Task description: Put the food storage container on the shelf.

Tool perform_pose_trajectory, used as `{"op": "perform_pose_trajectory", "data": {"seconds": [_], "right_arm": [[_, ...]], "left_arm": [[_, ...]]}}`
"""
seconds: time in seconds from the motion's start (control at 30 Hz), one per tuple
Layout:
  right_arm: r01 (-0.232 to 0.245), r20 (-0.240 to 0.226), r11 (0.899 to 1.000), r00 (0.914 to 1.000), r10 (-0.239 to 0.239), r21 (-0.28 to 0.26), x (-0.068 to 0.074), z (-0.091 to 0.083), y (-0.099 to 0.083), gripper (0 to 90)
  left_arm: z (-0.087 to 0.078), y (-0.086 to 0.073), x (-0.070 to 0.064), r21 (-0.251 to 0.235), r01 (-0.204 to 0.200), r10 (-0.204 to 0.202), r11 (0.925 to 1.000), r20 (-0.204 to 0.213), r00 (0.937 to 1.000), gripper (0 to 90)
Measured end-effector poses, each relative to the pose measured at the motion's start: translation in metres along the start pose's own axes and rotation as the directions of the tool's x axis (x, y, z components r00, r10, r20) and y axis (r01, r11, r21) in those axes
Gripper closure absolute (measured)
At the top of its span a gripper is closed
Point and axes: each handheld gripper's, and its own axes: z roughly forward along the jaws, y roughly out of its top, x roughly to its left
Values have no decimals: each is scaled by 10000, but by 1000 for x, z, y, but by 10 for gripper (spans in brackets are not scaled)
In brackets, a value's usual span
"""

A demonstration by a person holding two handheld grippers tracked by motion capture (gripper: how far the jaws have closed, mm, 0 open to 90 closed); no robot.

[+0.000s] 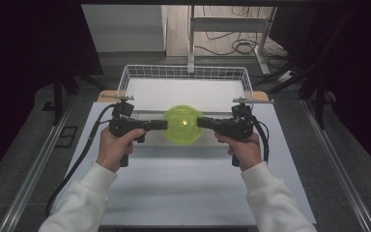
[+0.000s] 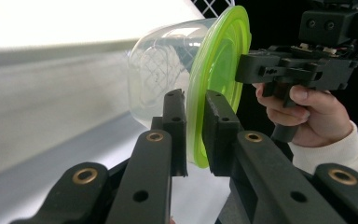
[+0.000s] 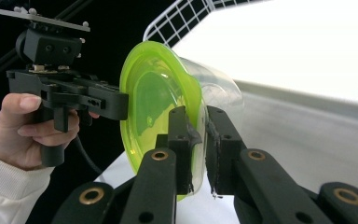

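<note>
Presently, a clear container point(image 1: 182, 124) is held between both tongs, left tongs point(image 2: 195, 133) and right tongs point(image 3: 197, 140) each clamped on its green lid's point(image 2: 216, 70) rim, presumably for steadiness.

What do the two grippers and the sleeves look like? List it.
Left gripper and right gripper: matte black, pistol-grip handles, flat blocky jaws on linked arms with brass-coloured pivot pins. Each carries a grey plate on top and trails a black cable. The person wears white sleeves with ribbed cuffs.
</note>
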Motion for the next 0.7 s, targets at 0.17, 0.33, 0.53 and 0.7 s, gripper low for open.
{"op": "perform_pose_trajectory", "data": {"seconds": [0.17, 0.33, 0.53, 0.7], "right_arm": [[-85, -80, 9999, 9999, 84, -114, 0, 4, 26, 804], [-357, -90, 9993, 9993, 356, -135, -10, 11, 50, 805], [-821, -83, 9966, 9966, 821, -58, -29, 20, 74, 805], [-1474, 64, 9889, 9891, 1473, 173, -46, 28, 84, 805]], "left_arm": [[-6, 30, 0, -49, -106, 106, 9999, -80, 9999, 809], [-3, 53, 12, -70, 140, -139, 9999, 154, 9998, 809], [6, 80, 28, -25, 402, -401, 9992, 359, 9986, 809], [15, 89, 41, 210, 807, -817, 9965, 480, 9955, 811]]}}
